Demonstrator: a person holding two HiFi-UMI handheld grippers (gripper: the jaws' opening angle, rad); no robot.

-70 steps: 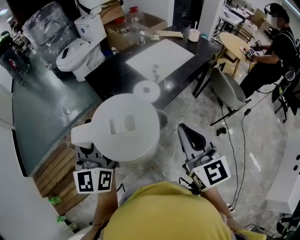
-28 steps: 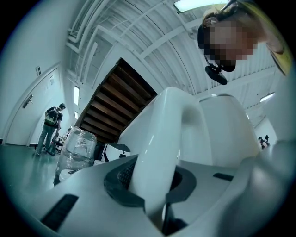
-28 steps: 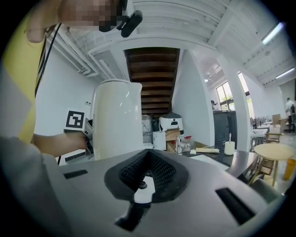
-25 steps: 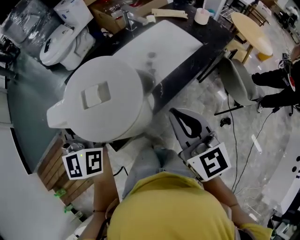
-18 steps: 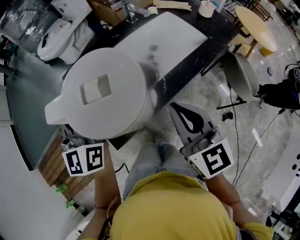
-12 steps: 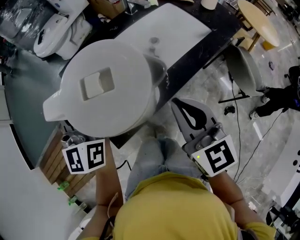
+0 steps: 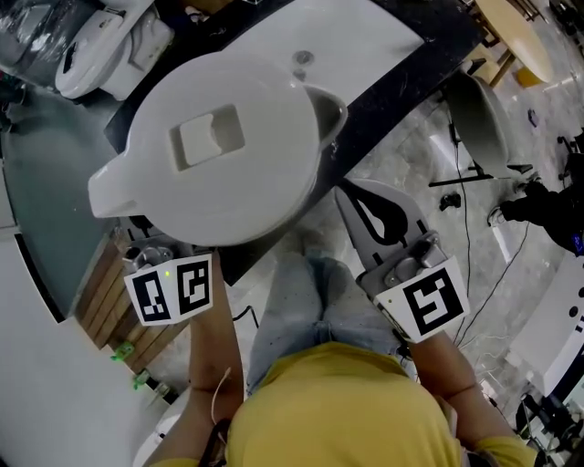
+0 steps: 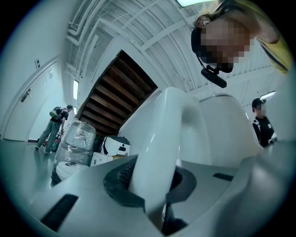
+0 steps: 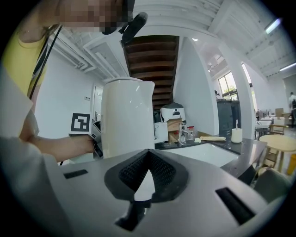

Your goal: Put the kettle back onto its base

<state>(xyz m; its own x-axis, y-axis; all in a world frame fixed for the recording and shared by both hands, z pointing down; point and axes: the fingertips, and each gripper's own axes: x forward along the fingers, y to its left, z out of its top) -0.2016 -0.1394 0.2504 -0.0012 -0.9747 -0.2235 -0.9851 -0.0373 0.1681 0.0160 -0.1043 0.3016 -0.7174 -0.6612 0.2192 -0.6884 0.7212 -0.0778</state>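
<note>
1. Over the near edge of the black counter (image 7: 397,87): one white kettle (image 7: 219,146), upright, lid up. Its spout points away and to the right. What lies under it is hidden in every view.
2. Two grippers. The left gripper (image 8: 149,187) is clamped narrow on the kettle's handle (image 8: 159,134), a pad on each side of it. The right gripper (image 9: 147,159) has its jaws together with nothing between them. It is just right of the kettle and apart from it.
3. Two marker cubes in the head view, left cube (image 7: 171,289) and right cube (image 7: 424,303). The right gripper view shows only the left one.
4. Head view only: one square tab (image 7: 210,137) on the lid, one white sheet (image 7: 374,27) on the counter, one grey chair (image 7: 484,119), and the person's yellow shirt (image 7: 338,410).
5. Right gripper view only: the kettle's side wall, one white cup (image 9: 237,134) on the counter, and one round table (image 9: 280,141).
6. Left gripper view only: one plastic-wrapped water bottle (image 8: 76,143) and two people far off, first person (image 8: 58,125) and second person (image 8: 262,122).
</note>
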